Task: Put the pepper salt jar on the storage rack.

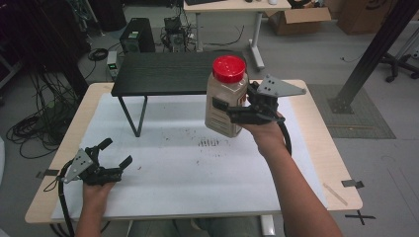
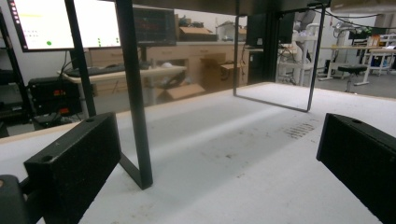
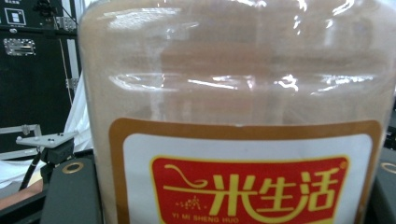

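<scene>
Left gripper rests open near the table's front edge; right gripper clamps the seemingly airborne jar.

- Both grippers are chunky matte-black builds. The left gripper, lower left of the high view, has two blocky fingers that look like flat slabs.
- In the left gripper view those jaws are rectangular black blocks with a slightly speckled surface and a small round hole near each top edge.
- Each one carries a grey three-cornered plate dotted with small holes or screws.
- A thick black cable loops off the right gripper, centre right of the high view.
- The right gripper view shows brass-coloured rings set into its jaws.
- Forearms are bare, no sleeves or gloves.
</scene>
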